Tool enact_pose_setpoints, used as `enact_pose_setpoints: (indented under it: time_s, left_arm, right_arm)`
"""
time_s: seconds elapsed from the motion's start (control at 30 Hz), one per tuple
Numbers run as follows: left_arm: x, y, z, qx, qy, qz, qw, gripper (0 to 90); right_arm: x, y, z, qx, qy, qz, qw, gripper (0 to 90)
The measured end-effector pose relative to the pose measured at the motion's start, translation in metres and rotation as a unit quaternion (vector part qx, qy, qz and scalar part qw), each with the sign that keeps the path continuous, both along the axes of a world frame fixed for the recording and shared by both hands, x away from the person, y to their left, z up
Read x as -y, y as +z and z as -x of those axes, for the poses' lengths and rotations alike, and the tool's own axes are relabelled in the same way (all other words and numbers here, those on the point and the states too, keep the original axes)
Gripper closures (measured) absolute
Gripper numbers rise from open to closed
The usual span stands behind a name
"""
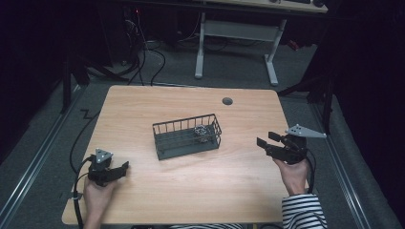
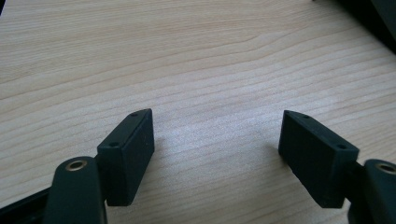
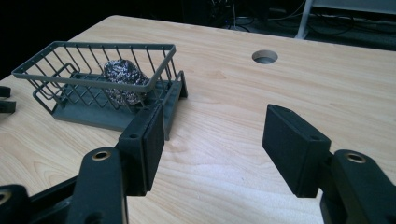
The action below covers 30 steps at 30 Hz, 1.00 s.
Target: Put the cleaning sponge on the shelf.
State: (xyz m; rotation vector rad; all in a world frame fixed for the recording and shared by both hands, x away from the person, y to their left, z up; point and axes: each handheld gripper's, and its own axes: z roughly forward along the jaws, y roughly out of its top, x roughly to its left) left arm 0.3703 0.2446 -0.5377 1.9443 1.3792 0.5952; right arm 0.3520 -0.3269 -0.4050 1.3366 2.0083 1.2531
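Both jaws are gaping, gripping nothing.
I'm judging the steel scourer [image 3: 122,80] in the wire basket [image 1: 165,149] light, springy; pinching its middle.

Light wood-grain table [image 1: 143,102], rounded corners, round cable hole [image 1: 227,101] near its far edge, right of centre. Grey carpet floor [image 1: 229,71] around it. White-legged desk [image 1: 239,31] beyond the far edge. Black cables [image 1: 143,57] on floor at far left. Metal floor rails [image 1: 38,157] along both sides. Surroundings dark.
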Motion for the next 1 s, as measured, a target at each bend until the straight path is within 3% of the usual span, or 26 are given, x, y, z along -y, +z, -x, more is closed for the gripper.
enact_pose_setpoints:
  time_s: [0.53, 1.0]
  left_arm:
    - [0.0, 0.0, 0.0, 0.0, 0.001, 0.0, 1.0, 27.0]
    - [0.0, 0.0, 0.0, 0.0, 0.001, 0.0, 1.0, 27.0]
  right_arm:
    - [0.009, -0.026, 0.015, -0.006, -0.02, -0.021, 0.9996, 39.1]
    - [0.007, -0.052, 0.017, -0.017, -0.029, -0.014, 0.9993, 39.0]
